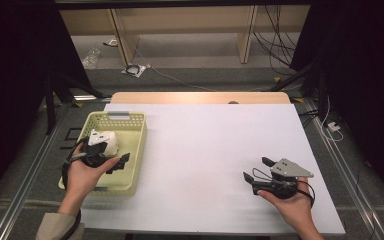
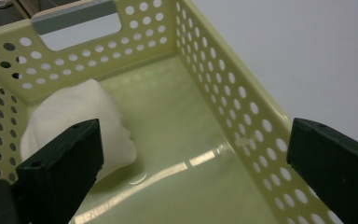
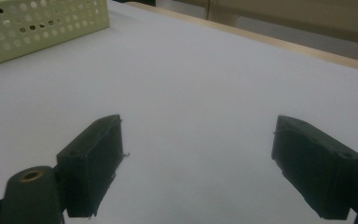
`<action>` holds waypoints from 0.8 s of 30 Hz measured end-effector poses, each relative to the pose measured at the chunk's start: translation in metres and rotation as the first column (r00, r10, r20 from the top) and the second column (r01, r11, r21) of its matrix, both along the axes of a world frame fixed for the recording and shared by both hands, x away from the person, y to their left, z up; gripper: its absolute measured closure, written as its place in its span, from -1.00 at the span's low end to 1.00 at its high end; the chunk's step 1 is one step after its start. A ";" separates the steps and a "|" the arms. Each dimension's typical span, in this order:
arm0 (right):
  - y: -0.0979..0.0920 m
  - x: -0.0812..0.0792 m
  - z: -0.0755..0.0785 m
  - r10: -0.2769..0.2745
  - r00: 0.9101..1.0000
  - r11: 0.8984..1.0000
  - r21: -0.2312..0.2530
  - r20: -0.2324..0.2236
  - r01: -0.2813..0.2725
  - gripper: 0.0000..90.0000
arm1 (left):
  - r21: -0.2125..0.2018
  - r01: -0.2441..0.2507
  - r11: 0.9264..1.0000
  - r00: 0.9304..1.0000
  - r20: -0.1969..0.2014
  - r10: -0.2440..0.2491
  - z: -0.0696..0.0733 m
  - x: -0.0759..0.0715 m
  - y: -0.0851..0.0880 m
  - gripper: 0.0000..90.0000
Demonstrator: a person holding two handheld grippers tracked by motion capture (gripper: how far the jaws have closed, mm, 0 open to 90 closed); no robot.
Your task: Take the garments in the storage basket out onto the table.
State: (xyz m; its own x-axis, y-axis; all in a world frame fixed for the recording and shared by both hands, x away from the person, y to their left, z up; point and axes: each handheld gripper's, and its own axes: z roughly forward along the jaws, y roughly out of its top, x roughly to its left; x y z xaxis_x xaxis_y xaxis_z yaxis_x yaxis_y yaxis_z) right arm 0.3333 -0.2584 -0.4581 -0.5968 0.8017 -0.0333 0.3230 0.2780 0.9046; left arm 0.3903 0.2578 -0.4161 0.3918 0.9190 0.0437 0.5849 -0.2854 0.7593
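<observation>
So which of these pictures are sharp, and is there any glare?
High view: evenly lit white table, dark surroundings, slightly soft. Left gripper view: bright streaks of glare on the basket floor, the white cloth soft, the near left tool blurred. Right gripper view: dim, the right tool out of focus.

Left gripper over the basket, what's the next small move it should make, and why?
Probably swing the left gripper toward the white cloth and lower it so both jaws straddle the bundle. The jaws stand wide open inside the yellow basket, and the cloth lies off to one side by one jaw, near the basket's corner, not between them. Closing now would likely catch nothing.
</observation>
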 end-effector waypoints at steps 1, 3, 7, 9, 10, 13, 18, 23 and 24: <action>0.000 0.000 0.000 0.000 1.000 1.000 0.000 0.000 0.000 -0.62 | 0.000 -0.007 1.000 1.000 0.001 0.007 0.000 0.002 0.001 -0.92; 0.000 -0.001 0.001 -0.003 1.000 1.000 0.004 -0.001 0.003 -0.62 | 0.005 -0.019 1.000 1.000 -0.001 0.019 0.000 0.007 0.003 -0.93; 0.000 -0.001 0.001 -0.001 1.000 1.000 0.007 0.004 0.001 -0.62 | 0.030 -0.031 0.999 0.999 -0.009 0.031 0.003 0.018 0.008 -0.94; 0.000 -0.001 0.001 -0.004 1.000 1.000 0.004 -0.003 0.004 -0.62 | 0.058 -0.047 0.997 0.999 -0.013 0.048 0.004 0.028 0.014 -0.95; 0.000 -0.001 0.001 -0.003 1.000 1.000 0.003 -0.003 0.003 -0.62 | 0.058 -0.047 0.997 0.999 -0.013 0.048 0.004 0.028 0.014 -0.96; 0.001 -0.001 0.001 0.001 1.000 1.000 0.004 -0.002 -0.001 -0.62 | 0.083 -0.058 0.995 0.998 -0.032 0.061 0.002 0.041 0.020 -0.98; 0.001 0.000 0.000 0.003 1.000 1.000 0.007 -0.003 -0.003 -0.62 | 0.114 -0.082 0.990 0.993 -0.077 0.091 -0.009 0.062 0.027 -1.00; 0.001 -0.001 0.001 0.002 1.000 1.000 0.005 -0.007 -0.002 -0.62 | 0.146 -0.097 0.985 0.987 -0.116 0.114 -0.017 0.076 0.031 -1.00; 0.001 -0.001 0.001 0.002 1.000 1.000 0.005 -0.007 -0.002 -0.62 | 0.153 -0.098 0.983 0.986 -0.121 0.117 -0.018 0.079 0.032 -1.00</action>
State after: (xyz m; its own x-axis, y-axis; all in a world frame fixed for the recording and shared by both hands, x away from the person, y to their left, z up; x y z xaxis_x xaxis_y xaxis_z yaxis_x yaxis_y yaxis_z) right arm 0.3321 -0.2576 -0.4574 -0.5987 0.8006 -0.0246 0.3289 0.2738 0.9038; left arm 0.4689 0.2896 -0.4343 0.3020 0.9436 0.1359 0.7087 -0.3175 0.6300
